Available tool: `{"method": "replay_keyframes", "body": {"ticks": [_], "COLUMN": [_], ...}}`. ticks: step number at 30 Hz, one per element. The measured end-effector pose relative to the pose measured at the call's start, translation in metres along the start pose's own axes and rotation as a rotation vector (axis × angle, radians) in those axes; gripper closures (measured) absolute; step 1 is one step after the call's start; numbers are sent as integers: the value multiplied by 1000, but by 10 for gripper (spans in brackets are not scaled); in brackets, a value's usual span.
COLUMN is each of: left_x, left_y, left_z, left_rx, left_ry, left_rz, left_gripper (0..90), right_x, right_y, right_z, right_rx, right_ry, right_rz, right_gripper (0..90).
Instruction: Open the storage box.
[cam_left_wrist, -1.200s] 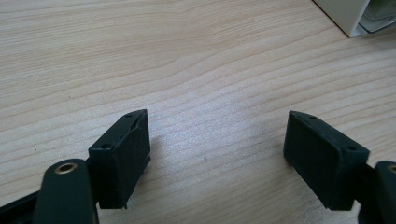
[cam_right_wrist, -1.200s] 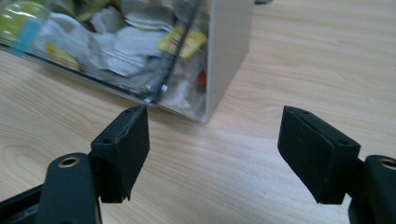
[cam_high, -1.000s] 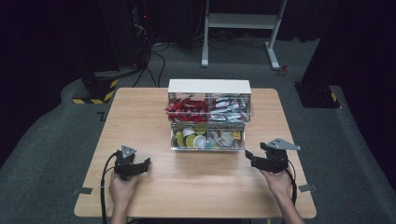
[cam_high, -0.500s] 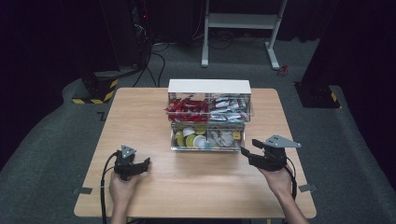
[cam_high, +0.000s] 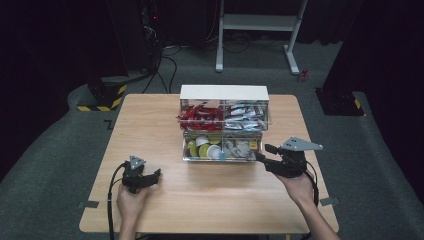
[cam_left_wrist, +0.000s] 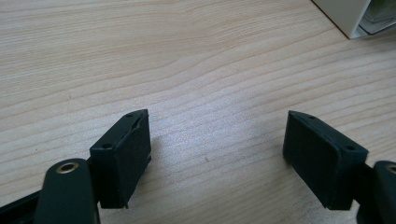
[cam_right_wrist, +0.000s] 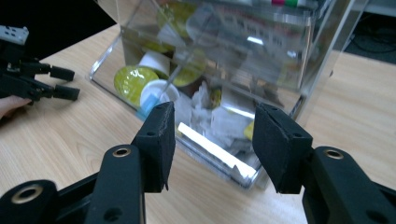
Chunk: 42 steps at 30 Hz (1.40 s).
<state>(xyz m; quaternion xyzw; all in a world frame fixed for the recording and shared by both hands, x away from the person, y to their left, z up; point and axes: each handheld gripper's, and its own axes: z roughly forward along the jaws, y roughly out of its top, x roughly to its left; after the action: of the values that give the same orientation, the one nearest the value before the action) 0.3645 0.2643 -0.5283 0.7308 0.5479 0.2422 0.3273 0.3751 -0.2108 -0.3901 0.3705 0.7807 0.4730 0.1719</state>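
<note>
A clear two-tier organiser box (cam_high: 223, 95) with a white top stands mid-table. Its upper bins hold red packets (cam_high: 200, 115) and silvery packets (cam_high: 245, 116). The lower bins hold yellow and white cups (cam_high: 202, 147) (cam_right_wrist: 135, 79) and white sachets (cam_high: 240, 148) (cam_right_wrist: 219, 121). My right gripper (cam_high: 262, 153) (cam_right_wrist: 212, 126) hovers off the table at the box's lower right corner, pointing at the sachet bin. Its jaws have just been closing, a gap remains, and nothing is between them. My left gripper (cam_high: 156, 175) (cam_left_wrist: 217, 140) rests open on the bare wood at front left.
The wooden table (cam_high: 150, 125) is bare wood on both sides of the box and in front of it. A white stand (cam_high: 260, 22) and cables (cam_high: 165, 55) are on the dark floor beyond. In the right gripper view, the left gripper (cam_right_wrist: 72, 83) lies far left.
My right gripper has risen and edged left toward the box's front right corner, with its jaws narrowing. The left gripper and the box have stayed put.
</note>
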Motion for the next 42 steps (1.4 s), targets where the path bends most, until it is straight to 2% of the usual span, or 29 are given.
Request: {"method": "replay_keyframes", "body": {"ticks": [6, 11, 16, 19, 23, 29, 36, 42], "left_x": [0, 0, 0, 0, -1, 0, 0, -1], "left_y": [0, 0, 0, 0, 0, 0, 0, 0], "left_z": [0, 0, 0, 0, 0, 0, 0, 0], "left_rx": [-1, 0, 0, 0, -1, -1, -2, -1], "left_ry": [2, 2, 2, 2, 5, 4, 4, 4], "left_rz": [1, -1, -1, -1, 3, 1, 2, 3], "left_gripper": [236, 236, 236, 236, 237, 237, 237, 236], "right_x": [4, 4, 9, 11, 12, 13, 10, 6], "right_y": [20, 32, 43, 45, 53, 63, 68, 70], "right_z": [-6, -7, -6, -2, 0, 3, 15, 21], "right_rx": [-35, -40, -11, 8, 1, -4, 9, -2], "right_ry": [22, 4, -7, -41, -50, -74, -84, -101], "right_rz": [-15, -21, -47, -68, -71, -101, -100, -75], "right_gripper": [464, 464, 469, 468, 468, 497, 528, 538]}}
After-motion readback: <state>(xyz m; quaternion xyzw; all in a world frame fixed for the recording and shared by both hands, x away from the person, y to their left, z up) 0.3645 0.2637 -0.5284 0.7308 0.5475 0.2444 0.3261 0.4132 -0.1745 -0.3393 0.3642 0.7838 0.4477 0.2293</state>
